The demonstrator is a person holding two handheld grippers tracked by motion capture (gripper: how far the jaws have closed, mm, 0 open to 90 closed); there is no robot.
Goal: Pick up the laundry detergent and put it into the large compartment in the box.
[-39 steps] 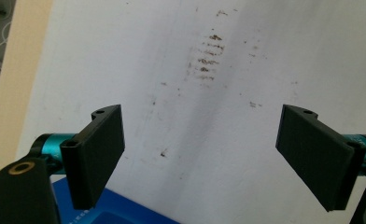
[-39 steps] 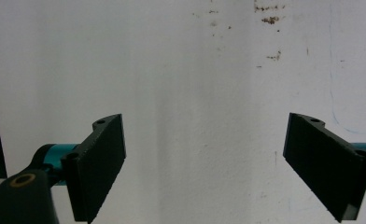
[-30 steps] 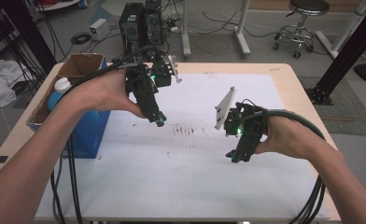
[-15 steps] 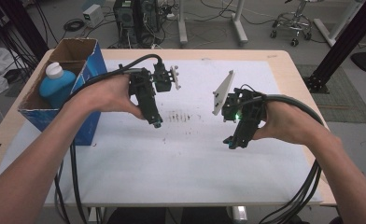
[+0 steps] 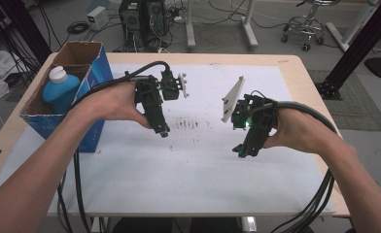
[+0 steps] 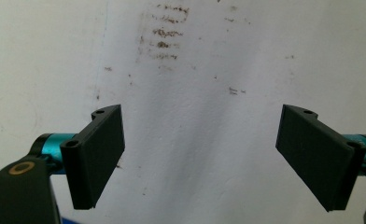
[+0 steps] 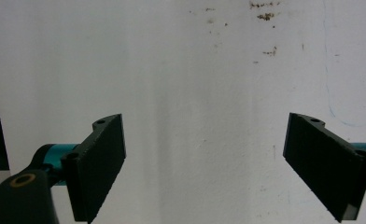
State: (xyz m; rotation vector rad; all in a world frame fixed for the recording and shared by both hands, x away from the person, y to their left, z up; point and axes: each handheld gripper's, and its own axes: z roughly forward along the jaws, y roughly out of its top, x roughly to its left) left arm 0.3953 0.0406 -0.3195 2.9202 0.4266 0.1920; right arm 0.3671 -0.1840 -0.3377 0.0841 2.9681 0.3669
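Claws, two, hand-held, both spread wide and empty. Left claw (image 5: 164, 131): matte black flat rectangular jaw plates on turquoise anodised metal stubs, a brass-coloured ring on the black housing at lower left of the left gripper view (image 6: 202, 154). Jaws stand well apart with nothing between them, hovering over the white sheet (image 5: 198, 170), tips pointing down and toward the near side. Right claw (image 5: 239, 149): same make, same black slab jaws with small screw holes at the upper corners, seen in the right gripper view (image 7: 204, 158); released, wide, gripping nothing, pointed down at the sheet. A green light glows on its body; a grey three-cornered plate rises from its far side.

Left hand (image 5: 113, 102) wraps the left unit's handle; right hand (image 5: 295, 131) wraps the right one. Thick black cables trail from each toward the near edge.

White sheet: smooth, matte, covers most of the desk (image 5: 315, 82), whose pale wood top shows along the far and right margins. Brown smudged stains (image 5: 186, 124), in short rows, lie on the sheet between the two claws, nearer the left one; speckled marks around them.

Cardboard box (image 5: 89, 63): blue-printed outside, raw brown inside, open top, at the far left of the desk. Blue plastic bottle (image 5: 60, 90) with white cap stands inside it.
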